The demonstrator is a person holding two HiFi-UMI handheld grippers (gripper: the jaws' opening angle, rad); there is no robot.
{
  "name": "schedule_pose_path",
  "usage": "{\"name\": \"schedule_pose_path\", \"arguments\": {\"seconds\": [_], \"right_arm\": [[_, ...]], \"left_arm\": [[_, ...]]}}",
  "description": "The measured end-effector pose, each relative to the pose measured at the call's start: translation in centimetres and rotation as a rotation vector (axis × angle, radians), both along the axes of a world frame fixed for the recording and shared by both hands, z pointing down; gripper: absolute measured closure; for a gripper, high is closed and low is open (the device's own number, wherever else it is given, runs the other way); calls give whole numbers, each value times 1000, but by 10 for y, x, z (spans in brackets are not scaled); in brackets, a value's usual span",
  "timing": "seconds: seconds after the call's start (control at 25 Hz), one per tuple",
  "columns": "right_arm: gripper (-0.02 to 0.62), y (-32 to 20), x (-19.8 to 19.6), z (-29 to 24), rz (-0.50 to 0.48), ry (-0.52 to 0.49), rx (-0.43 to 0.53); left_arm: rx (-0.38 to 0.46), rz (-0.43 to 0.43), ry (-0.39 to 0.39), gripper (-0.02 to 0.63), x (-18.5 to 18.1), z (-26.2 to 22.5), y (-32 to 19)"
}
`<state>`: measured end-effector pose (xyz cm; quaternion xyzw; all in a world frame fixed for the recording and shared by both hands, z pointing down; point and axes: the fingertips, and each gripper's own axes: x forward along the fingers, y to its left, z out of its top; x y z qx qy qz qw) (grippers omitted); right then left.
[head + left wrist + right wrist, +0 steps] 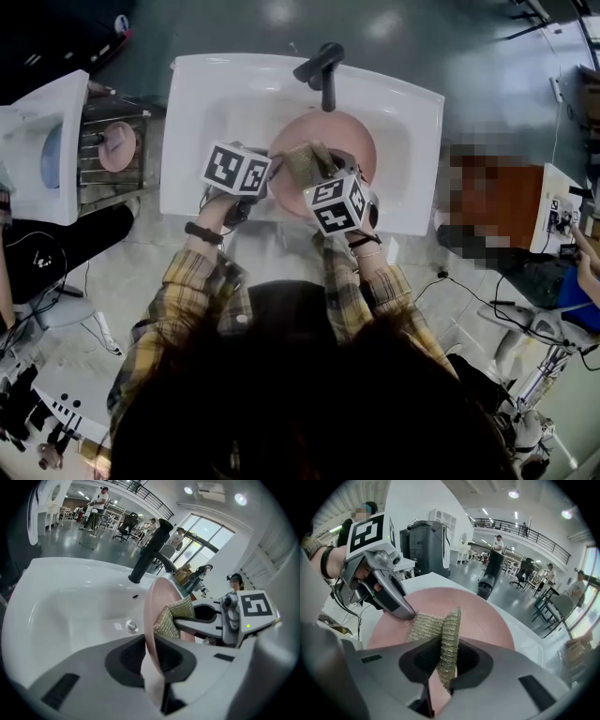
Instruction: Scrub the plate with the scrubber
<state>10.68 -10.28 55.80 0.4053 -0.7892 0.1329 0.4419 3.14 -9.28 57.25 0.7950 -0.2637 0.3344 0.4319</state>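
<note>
A pink plate (347, 141) is held over the white sink (197, 112), below the black faucet (322, 67). My left gripper (151, 660) is shut on the plate's (152, 616) near rim, which stands edge-on between the jaws. My right gripper (446, 667) is shut on a folded gold-green mesh scrubber (449, 637). The scrubber's free end (424, 625) lies against the plate's (454, 606) face, next to the left gripper's jaw tip (401, 609). In the head view the scrubber (305, 164) sits between the two marker cubes.
The sink's drain (132, 626) and overflow hole (135, 596) show behind the plate. A rack with a pink dish (117, 145) stands left of the sink. A second white basin (42, 150) is farther left. People stand and sit about the hall in the background.
</note>
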Motion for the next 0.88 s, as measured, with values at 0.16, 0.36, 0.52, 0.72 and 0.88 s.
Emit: {"name": "schedule_pose_path", "arguments": {"seconds": [0.16, 0.36, 0.52, 0.72, 0.88], "right_arm": [[523, 15, 5, 7, 1, -16, -49], [523, 42, 11, 17, -106, 7, -106], [522, 54, 26, 25, -156, 35, -154], [522, 51, 63, 31, -108, 96, -151], [520, 30, 86, 30, -67, 138, -129]], "left_arm": [[-4, -2, 4, 560, 0, 1, -1], [-18, 1, 7, 560, 2, 4, -1], [-23, 1, 16, 560, 2, 6, -1], [-36, 5, 18, 560, -1, 7, 1], [-34, 22, 15, 558, 1, 6, 0]]}}
